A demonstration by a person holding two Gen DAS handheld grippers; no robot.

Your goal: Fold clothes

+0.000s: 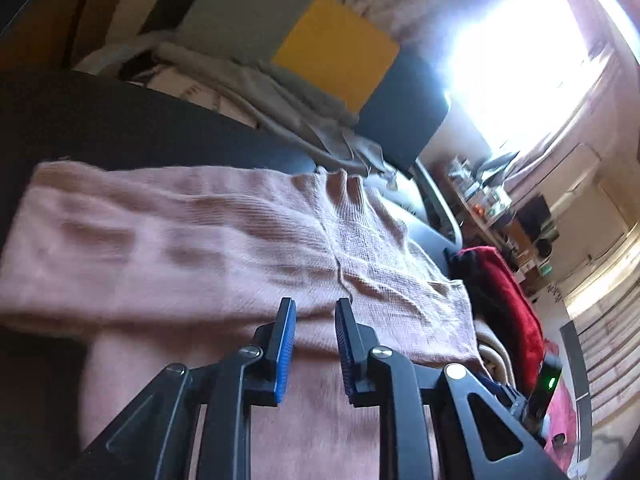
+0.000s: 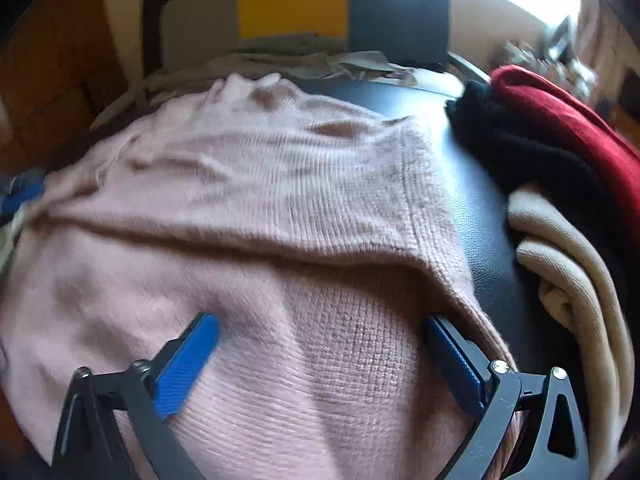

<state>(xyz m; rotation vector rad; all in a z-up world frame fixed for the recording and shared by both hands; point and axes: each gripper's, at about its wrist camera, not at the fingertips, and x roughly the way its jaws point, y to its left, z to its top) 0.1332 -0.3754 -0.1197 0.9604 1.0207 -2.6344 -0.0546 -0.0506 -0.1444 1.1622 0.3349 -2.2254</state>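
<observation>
A pink knit sweater lies spread on a black padded surface, with one part folded across the body. It fills the right wrist view too. My left gripper hovers over the sweater's near part with its blue-padded jaws a narrow gap apart and nothing between them. My right gripper is wide open and sits low on the sweater's near right part. Its left finger rests on the cloth and its right finger is tucked under the sweater's edge.
A stack of folded clothes, red, black and cream, sits right of the sweater. A grey garment lies beyond it against grey, yellow and dark cushions. A bright window and cluttered shelves are at the right.
</observation>
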